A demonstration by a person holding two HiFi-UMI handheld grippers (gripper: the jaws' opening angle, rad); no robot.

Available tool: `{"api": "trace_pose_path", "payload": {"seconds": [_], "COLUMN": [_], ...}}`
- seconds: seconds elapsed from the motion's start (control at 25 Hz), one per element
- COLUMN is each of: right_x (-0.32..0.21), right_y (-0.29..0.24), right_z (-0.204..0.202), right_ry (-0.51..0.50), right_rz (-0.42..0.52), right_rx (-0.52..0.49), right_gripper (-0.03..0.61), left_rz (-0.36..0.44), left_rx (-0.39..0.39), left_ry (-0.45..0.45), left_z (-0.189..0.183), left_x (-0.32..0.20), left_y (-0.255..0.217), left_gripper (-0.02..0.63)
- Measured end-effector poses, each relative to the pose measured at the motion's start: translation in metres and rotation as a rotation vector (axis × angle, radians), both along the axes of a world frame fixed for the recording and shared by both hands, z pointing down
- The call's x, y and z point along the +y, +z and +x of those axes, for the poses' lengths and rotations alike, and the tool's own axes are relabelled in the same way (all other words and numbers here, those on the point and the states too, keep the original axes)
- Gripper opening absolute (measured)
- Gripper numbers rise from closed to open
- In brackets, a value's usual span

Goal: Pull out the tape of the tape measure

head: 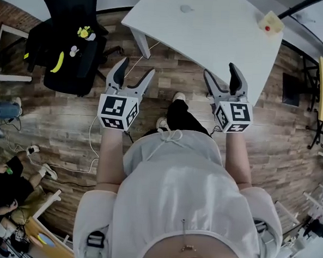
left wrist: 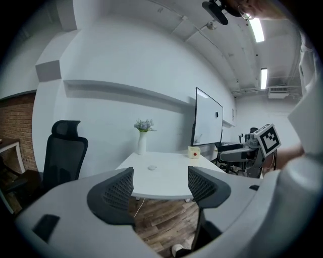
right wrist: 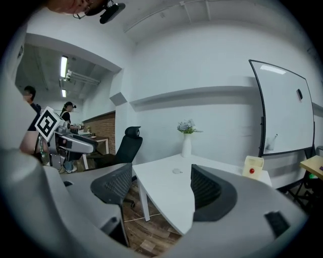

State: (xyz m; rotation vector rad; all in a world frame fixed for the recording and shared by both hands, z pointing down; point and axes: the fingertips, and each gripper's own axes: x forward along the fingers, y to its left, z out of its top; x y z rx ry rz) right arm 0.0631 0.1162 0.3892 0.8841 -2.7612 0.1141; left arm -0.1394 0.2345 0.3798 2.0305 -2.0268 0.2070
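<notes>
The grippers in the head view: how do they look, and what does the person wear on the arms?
The left gripper and right gripper match: a light grey body, two curved dark grey fingers, textured on the inside, and a white cube with black square markers. The person wears a white short-sleeved top.

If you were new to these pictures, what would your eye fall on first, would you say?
The two grippers stand out first: the left gripper and the right gripper are held side by side, jaws apart and empty, just short of the white table. A pale yellow box with a red dot sits near the table's right end, and a black office chair stands to its left.
</notes>
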Motion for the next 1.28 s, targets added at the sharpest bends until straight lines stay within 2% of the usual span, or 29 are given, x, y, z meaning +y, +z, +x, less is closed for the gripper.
{"api": "trace_pose_path", "payload": {"seconds": [0.16,0.32,0.52,0.72,1.08,1.28], "right_x": [-0.044,-0.103,-0.174,-0.226,-0.283,-0.293], "right_y": [0.016,0.026,0.043,0.066,0.103,0.111], "right_z": [-0.012,-0.027,-0.035,-0.031,-0.018,-0.011], "right_ry": [0.009,0.011,0.032,0.064,0.129,0.147], "right_rz": [-0.003,-0.016,-0.062,-0.109,-0.2,-0.235], "right_rx": [0.009,0.018,0.031,0.039,0.05,0.072], "right_gripper": [0.361,0.36,0.356,0.353,0.345,0.337], "left_rz": [-0.028,-0.068,-0.144,-0.227,-0.448,-0.542], "left_rx": [-0.004,-0.044,-0.085,-0.104,-0.197,-0.292], "left_ry": [0.047,0.093,0.156,0.227,0.392,0.452], "left_z": [-0.006,-0.015,-0.021,-0.013,0.001,-0.001], "left_x": [-0.053,-0.119,-0.206,-0.271,-0.362,-0.396], "left_y": [0.017,0.028,0.048,0.082,0.168,0.2], "left_gripper": [0.339,0.339,0.339,0.339,0.339,0.339]}}
